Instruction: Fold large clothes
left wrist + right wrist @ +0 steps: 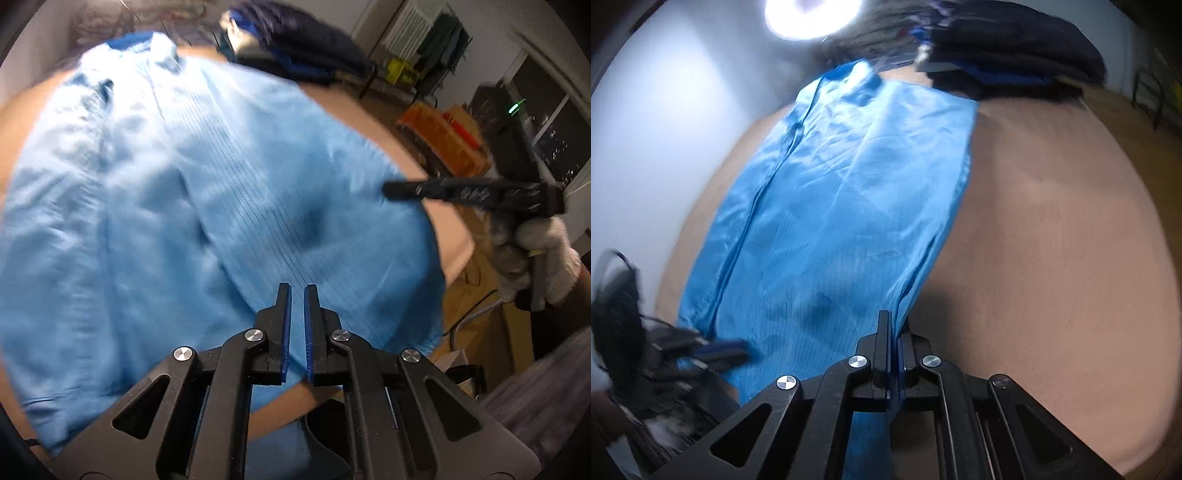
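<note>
While the light blue garment (827,206) lay spread lengthwise on the tan table (1052,240), the right gripper (893,325) had its jaws shut on the near hem at the cloth's right edge. The left gripper (297,295) showed its jaws nearly closed with a thin gap, and whether they pinched fabric could not be told. Doing this fold well probably called for both near corners to rise level and travel together toward the collar, keeping the edges aligned. A stack of dark folded clothes (1008,48) sat at the far end, just beside the collar, and could crowd the landing.
</note>
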`<action>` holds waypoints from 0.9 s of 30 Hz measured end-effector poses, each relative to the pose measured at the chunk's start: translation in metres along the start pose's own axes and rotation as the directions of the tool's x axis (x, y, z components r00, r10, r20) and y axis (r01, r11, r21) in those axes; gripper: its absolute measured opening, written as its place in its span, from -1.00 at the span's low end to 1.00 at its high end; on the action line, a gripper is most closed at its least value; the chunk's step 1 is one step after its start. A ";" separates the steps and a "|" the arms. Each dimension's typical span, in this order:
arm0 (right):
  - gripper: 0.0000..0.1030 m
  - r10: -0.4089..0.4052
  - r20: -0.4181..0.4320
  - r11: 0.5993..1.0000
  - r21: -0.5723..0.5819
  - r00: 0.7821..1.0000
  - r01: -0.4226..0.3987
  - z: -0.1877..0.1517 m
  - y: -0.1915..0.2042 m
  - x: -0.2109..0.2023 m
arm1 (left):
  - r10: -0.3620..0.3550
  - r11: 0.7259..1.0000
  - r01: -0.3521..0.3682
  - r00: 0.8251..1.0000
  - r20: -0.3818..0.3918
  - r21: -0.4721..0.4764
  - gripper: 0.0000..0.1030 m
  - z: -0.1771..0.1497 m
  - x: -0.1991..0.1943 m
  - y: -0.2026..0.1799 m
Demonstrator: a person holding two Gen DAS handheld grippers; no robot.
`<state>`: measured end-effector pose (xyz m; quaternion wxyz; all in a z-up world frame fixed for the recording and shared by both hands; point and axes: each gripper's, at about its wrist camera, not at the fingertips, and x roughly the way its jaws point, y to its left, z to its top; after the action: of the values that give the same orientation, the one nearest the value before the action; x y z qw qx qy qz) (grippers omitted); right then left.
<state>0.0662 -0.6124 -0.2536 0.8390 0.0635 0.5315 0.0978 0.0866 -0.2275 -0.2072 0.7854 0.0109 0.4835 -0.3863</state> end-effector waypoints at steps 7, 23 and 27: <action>-1.00 -0.136 -0.083 0.978 -0.170 0.987 0.120 0.019 0.043 -0.009 | 0.070 0.992 -0.051 0.983 0.167 -0.113 -0.92 0.013 -0.103 0.060; -1.00 -0.236 0.071 0.885 -0.397 0.969 0.244 0.021 0.173 0.005 | 0.191 0.875 -0.007 0.923 0.333 -0.484 -0.92 -0.011 -0.169 0.209; -1.00 -0.222 0.072 0.851 -0.473 0.972 0.230 0.017 0.214 0.029 | 0.184 0.878 0.001 0.923 0.339 -0.479 -0.92 -0.011 -0.170 0.206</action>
<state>0.0733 -0.3973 -0.2266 0.8381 -0.2077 0.4883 0.1262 0.1655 0.0230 -0.1556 0.8597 -0.2303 0.4026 -0.2140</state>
